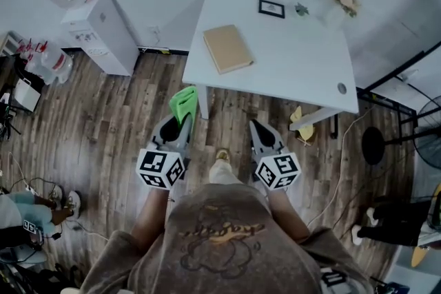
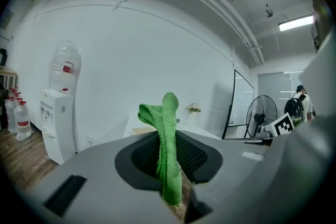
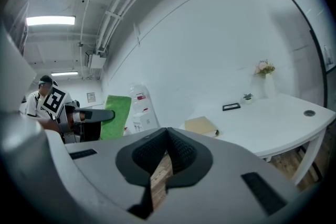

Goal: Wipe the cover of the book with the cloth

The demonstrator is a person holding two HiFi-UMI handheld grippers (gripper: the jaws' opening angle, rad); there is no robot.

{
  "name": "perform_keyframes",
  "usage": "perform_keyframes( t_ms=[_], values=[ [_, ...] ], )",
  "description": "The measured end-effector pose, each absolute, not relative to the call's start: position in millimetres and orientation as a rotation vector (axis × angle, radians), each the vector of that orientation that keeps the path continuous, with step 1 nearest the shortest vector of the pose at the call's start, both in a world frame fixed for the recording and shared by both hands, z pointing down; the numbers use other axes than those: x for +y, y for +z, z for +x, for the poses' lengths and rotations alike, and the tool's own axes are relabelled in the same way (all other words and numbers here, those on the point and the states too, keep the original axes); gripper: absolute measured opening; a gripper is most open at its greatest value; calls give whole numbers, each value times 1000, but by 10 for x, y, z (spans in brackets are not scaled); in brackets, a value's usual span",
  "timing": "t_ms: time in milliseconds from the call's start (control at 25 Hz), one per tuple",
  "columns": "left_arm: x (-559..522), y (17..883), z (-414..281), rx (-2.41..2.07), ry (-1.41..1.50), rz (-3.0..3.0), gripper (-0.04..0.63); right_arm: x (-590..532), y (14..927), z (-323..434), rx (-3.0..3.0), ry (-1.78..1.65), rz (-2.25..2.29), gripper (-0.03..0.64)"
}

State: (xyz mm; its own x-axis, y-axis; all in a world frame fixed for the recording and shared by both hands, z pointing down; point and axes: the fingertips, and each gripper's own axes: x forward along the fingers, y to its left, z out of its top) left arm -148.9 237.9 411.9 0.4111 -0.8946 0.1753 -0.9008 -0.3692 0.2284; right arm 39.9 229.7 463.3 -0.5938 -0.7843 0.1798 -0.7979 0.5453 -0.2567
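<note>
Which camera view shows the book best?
Head view: the book lies whole on the table, seen from above. The right gripper view shows it small; in the left gripper view the cloth hides most.

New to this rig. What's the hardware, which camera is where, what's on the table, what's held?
No robot here: a person holds handheld tongs in each hand, and the marker cubes are part of them. The head view comes from a camera on the person's head looking down. The other two come from cameras riding on each tool, looking along its jaws. The left tongs are shut on a green cloth. The right tongs are shut, holding nothing. On the white table ahead lie a tan book, a small picture frame, a tiny plant and a vase of flowers. The cloth has not reached the book yet.
</note>
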Motion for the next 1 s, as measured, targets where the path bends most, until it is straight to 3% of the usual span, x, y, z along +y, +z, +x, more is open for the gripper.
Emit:
perform_keyframes(
  t_ms=[480,1000],
  values=[
    [911,4063,-1503,-1636,6,2340,67,812,4632,345,-2748,495,1284,-6],
    [-150,4147,-1819,-1583,31,2366,67,-71,4673,235,-2698,493,1361,-6]
  ],
)
